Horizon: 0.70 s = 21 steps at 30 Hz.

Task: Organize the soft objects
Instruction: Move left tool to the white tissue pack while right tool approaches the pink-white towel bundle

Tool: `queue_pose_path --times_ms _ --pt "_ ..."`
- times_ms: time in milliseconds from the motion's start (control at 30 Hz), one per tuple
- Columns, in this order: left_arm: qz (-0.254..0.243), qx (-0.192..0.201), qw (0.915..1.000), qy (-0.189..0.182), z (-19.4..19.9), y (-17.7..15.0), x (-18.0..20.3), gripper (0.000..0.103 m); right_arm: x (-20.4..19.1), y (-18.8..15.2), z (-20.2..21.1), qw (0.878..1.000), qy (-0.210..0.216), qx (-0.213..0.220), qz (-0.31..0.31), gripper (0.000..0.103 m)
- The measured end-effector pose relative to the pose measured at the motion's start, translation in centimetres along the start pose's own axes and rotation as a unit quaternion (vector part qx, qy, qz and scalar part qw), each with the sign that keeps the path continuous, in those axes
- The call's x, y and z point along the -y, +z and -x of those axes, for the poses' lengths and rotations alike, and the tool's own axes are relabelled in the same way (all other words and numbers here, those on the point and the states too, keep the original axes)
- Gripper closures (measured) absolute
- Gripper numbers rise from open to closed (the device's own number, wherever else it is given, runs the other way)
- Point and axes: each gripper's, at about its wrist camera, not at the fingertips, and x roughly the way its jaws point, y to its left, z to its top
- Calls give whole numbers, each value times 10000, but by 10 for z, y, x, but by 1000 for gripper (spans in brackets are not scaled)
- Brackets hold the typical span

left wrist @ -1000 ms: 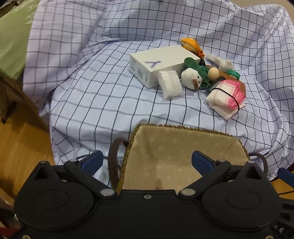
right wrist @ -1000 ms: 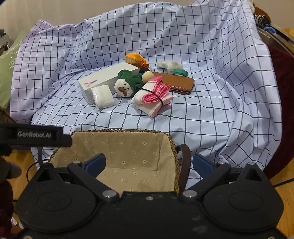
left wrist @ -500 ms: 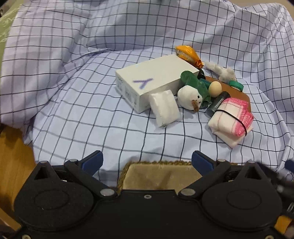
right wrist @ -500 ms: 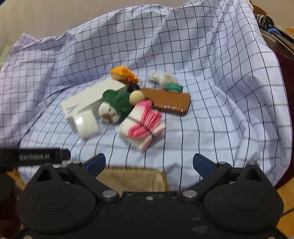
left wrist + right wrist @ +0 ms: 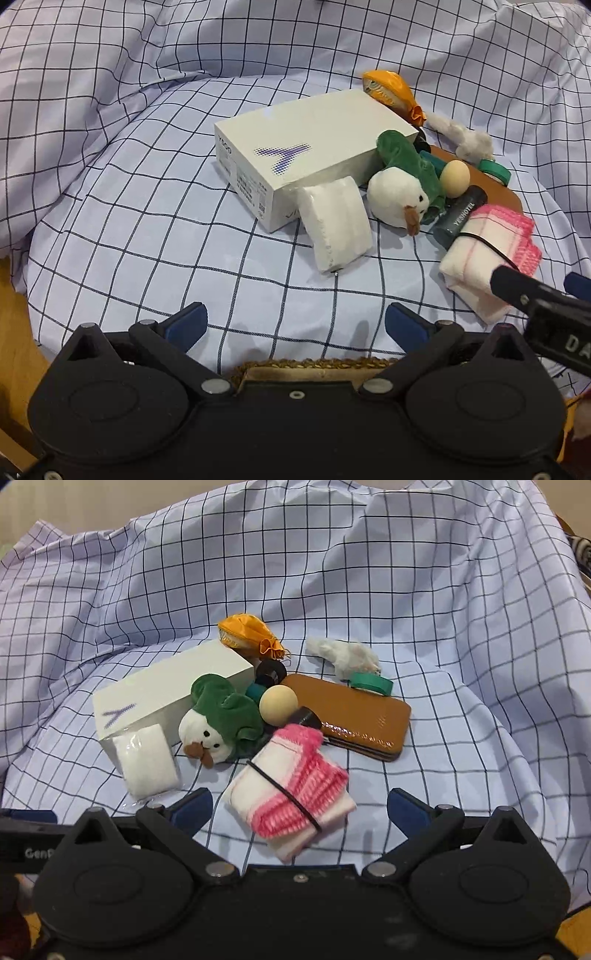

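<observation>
A pile lies on the checked cloth (image 5: 147, 229): a white wrapped tissue pack (image 5: 334, 223) (image 5: 146, 762), a snowman plush with a green hat (image 5: 400, 192) (image 5: 218, 720), a pink-and-white folded towel held by a black band (image 5: 484, 254) (image 5: 291, 797), an orange pouch (image 5: 249, 635) and a white fluffy piece (image 5: 343, 655). My left gripper (image 5: 295, 325) hangs open just short of the tissue pack. My right gripper (image 5: 299, 808) is open, with the towel's near end between its fingers, untouched. A sliver of the woven basket rim (image 5: 314, 363) shows under my left gripper.
A white box with a purple Y (image 5: 306, 155), a brown wallet (image 5: 354, 716), a wooden ball (image 5: 279, 705), a dark tube (image 5: 460, 218) and a green tape roll (image 5: 371, 683) sit in the same pile. The cloth rises in folds behind. Wooden floor (image 5: 14, 325) shows at left.
Both grippers have moved forward over the basket toward the pile, so the objects look larger. The basket has dropped almost out of both views. Both stay open.
</observation>
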Motion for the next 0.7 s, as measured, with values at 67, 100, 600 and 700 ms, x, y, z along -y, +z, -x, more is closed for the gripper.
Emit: queue_pose_path --times_ms 67,100,600,700 --pt "-20 -12 10000 92 -3 1 -1 4 -3 3 -7 10000 20 -38 50 2" --pt "-28 -17 9999 116 -5 1 -2 4 -3 3 -10 10000 27 -55 75 2" --pt "106 -129 9996 242 -12 -2 -13 4 -18 5 -40 9979 -48 -201 616 2" --pt "142 -136 9995 252 -12 -2 -15 4 -21 4 -42 9976 -51 -212 662 2"
